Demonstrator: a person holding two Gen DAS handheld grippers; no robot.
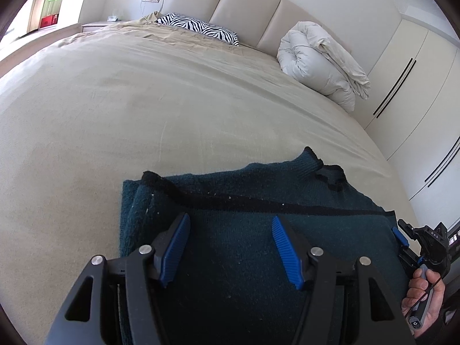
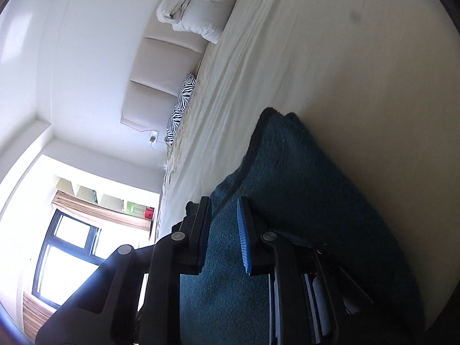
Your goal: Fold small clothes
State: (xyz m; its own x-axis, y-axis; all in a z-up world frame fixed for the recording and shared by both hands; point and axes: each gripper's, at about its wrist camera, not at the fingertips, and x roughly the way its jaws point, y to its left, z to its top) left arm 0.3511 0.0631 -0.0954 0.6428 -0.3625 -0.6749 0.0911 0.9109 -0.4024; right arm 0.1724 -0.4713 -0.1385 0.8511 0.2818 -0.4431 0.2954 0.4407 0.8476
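A dark teal knitted sweater [image 1: 287, 178] with black trim lies folded on the beige bed [image 1: 143, 115]. My left gripper [image 1: 231, 218] hovers just over its near half, blue pads spread wide, nothing between them. At the sweater's right edge my right gripper [image 1: 401, 237] comes in from the side, held by a person's hand [image 1: 422, 296]. In the right wrist view, which is rolled onto its side, the right gripper [image 2: 224, 204] has its jaws narrow with a thick fold of the sweater [image 2: 302, 172] pinched between them.
A rolled white duvet [image 1: 319, 60] and a zebra-print pillow [image 1: 198, 27] lie by the padded headboard [image 1: 244, 3]. White wardrobe doors [image 1: 417, 86] stand to the right of the bed. A bright window [image 2: 66, 253] is at the room's far side.
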